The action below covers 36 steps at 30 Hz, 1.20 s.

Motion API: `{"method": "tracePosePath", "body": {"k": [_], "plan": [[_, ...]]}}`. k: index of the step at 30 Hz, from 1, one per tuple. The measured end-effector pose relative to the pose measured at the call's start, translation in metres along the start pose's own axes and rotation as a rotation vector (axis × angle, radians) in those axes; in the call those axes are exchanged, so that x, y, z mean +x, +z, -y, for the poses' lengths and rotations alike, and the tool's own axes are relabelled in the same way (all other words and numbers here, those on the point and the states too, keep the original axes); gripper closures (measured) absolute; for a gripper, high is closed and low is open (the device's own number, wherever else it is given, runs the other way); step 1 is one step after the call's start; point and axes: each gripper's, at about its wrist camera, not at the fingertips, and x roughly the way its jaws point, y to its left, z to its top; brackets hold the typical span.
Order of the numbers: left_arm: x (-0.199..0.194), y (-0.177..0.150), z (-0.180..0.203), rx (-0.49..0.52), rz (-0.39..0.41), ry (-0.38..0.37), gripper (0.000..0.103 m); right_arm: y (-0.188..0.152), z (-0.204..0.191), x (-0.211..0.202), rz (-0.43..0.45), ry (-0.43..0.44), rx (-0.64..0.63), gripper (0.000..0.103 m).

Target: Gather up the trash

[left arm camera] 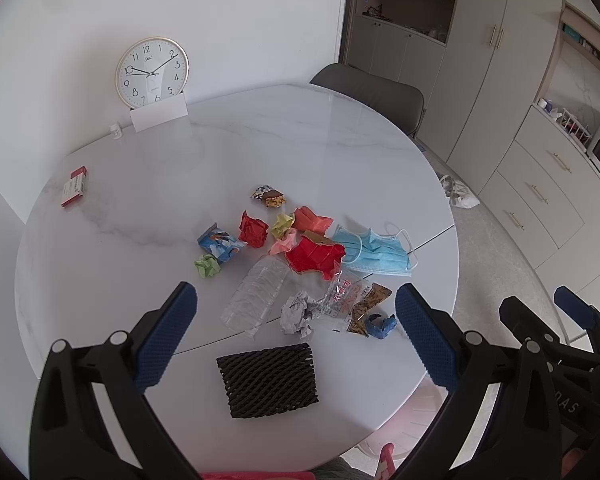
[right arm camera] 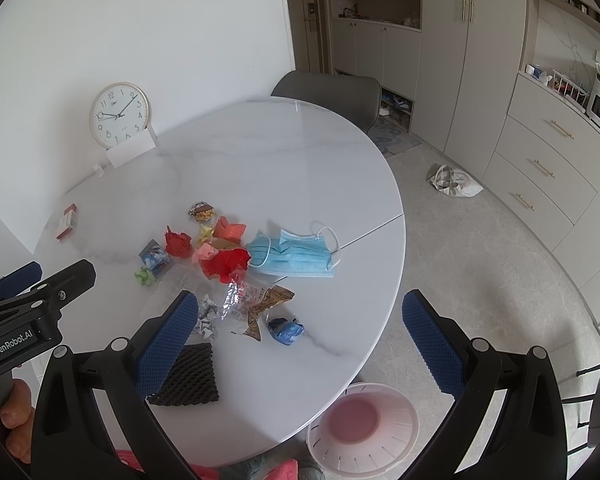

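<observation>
**Both grippers wide open above the pile, nothing picked yet**

Here's the round marble table [left arm camera: 260, 132], and the trash sits in a loose scatter on its near half, all of it untouched. Down on the floor by the table's near right edge waits the pale pink bin [right arm camera: 364, 426], empty as far as I can see, the likely drop point. The left gripper [left arm camera: 296, 332] hovers over the near items with its jaws spread fully and holding nothing; the right gripper [right arm camera: 300, 340] hangs just to its right, equally wide, equally empty.

Biggest pieces first: the blue face mask [left arm camera: 374, 252] lies flat on the right side, the black foam net [left arm camera: 268, 380] nearest the edge, the crushed clear bottle [left arm camera: 256, 296] beside a red paper [left arm camera: 314, 258]. Smaller stuff follows: a white paper wad [left arm camera: 296, 314], a blue scrap [right arm camera: 286, 330], a green wad [left arm camera: 207, 266].

My call: start with the foam net, straddle its narrow span, close firmly since it compresses, then pinch the flat mask at a fold, not the loops
</observation>
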Motion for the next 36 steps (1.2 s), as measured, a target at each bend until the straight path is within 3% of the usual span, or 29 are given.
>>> {"method": "tracePosePath", "body": {"k": [9,13,17,24,30,36], "plan": [[0.000,-0.002,-0.001,0.005,-0.002,0.001,0.008,-0.003,0.001,0.001,-0.001,0.002,-0.002,0.002],[0.004,-0.006,-0.012,0.023,-0.003,-0.014,0.008,-0.010,-0.002,0.009,-0.020,0.045,-0.006,0.002],[0.018,-0.013,-0.038,0.030,-0.028,-0.038,0.008,-0.029,-0.018,0.031,-0.064,0.106,-0.034,0.002],[0.060,-0.033,-0.097,0.089,-0.064,0.006,0.008,-0.075,-0.066,0.092,-0.187,0.185,-0.102,0.002],[0.098,-0.055,-0.139,0.141,-0.150,-0.038,0.008,-0.114,-0.095,0.147,-0.338,0.222,-0.082,0.032],[0.125,-0.061,-0.158,0.161,-0.207,-0.097,0.008,-0.131,-0.110,0.177,-0.418,0.209,-0.038,0.042]]}}
